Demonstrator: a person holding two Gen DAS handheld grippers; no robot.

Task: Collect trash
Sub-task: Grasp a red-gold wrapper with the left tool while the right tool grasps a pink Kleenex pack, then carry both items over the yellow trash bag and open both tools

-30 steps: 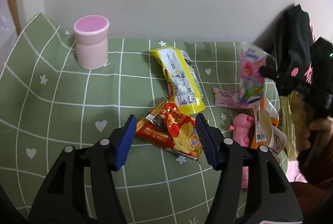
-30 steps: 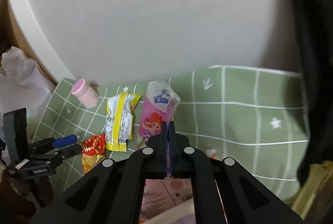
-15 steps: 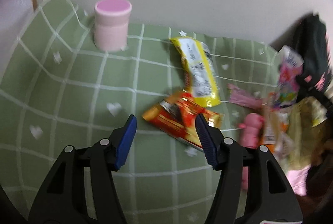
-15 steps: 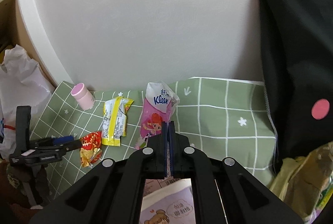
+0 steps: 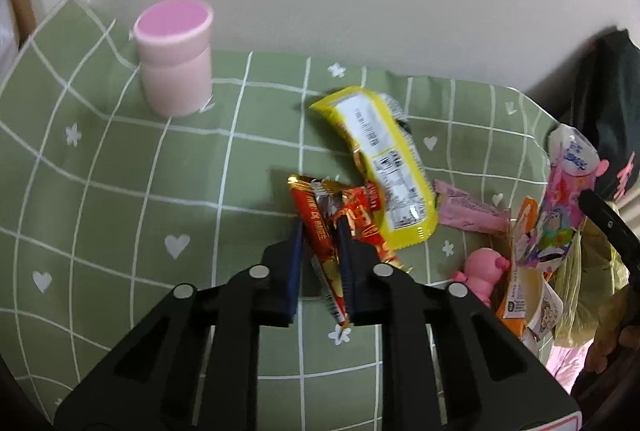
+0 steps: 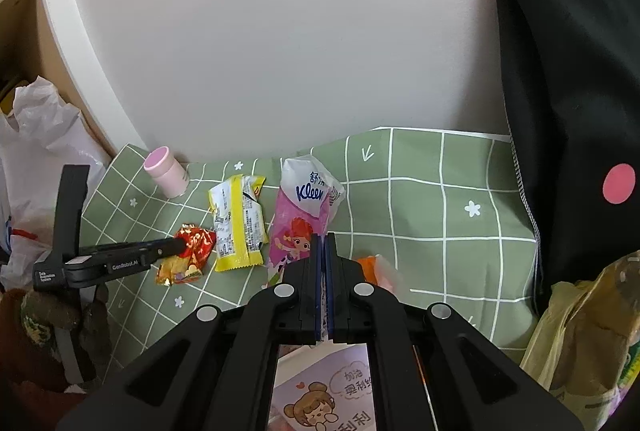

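Observation:
My left gripper (image 5: 320,231) is shut on a red and gold snack wrapper (image 5: 334,227) that lies on the green checked cloth (image 5: 120,191); it also shows in the right wrist view (image 6: 188,251). A yellow wrapper (image 5: 384,167) lies just behind it, with a pink wrapper (image 5: 468,211) to its right. My right gripper (image 6: 323,243) is shut on a pink Kleenex tissue pack (image 6: 298,219) and holds it up above the cloth; the pack also shows at the right of the left wrist view (image 5: 560,199).
A pink lidded jar (image 5: 174,57) stands at the back left by the white wall. A pink pig toy (image 5: 482,271) and an orange-labelled cup (image 5: 532,295) sit at the right. A yellowish plastic bag (image 6: 588,343) and a black garment (image 6: 568,91) are at the right.
My left gripper moved forward and closed its jaws on the red wrapper. My right gripper kept hold of the tissue pack and pulled back a little.

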